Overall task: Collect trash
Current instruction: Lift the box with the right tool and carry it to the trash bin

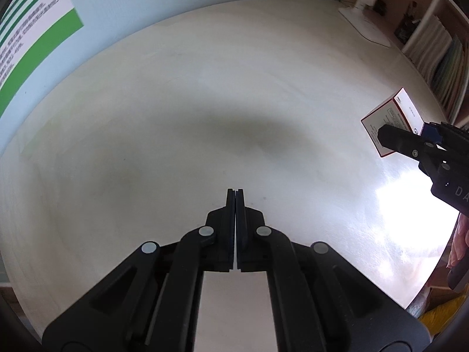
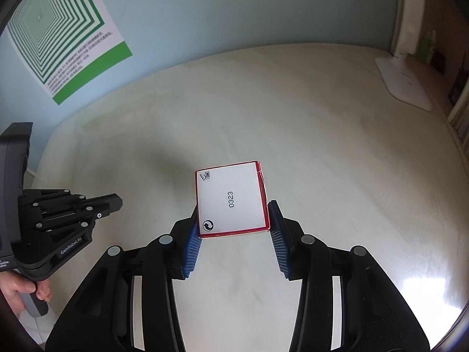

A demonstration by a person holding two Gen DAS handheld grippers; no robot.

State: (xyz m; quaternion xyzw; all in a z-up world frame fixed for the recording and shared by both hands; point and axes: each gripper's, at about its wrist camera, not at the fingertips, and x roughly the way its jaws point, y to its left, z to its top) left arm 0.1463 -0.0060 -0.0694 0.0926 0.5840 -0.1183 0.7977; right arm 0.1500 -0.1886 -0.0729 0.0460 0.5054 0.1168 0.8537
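Note:
A small white carton with red edges (image 2: 231, 199), printed "0323", sits between the blue-padded fingers of my right gripper (image 2: 233, 214), which is shut on its sides and holds it over the pale table (image 2: 322, 146). The carton also shows at the far right of the left wrist view (image 1: 392, 117), held by the right gripper (image 1: 410, 143). My left gripper (image 1: 235, 193) is shut and empty, its fingertips pressed together above the bare table (image 1: 205, 102). It also shows in the right wrist view (image 2: 117, 202), to the left of the carton.
A white lamp base (image 2: 407, 85) stands at the table's back right corner, also in the left wrist view (image 1: 366, 23). A green-and-white poster (image 2: 64, 38) hangs on the blue wall. Shelves with books (image 1: 439, 58) stand to the right. Something yellow (image 1: 439, 314) lies below the table's edge.

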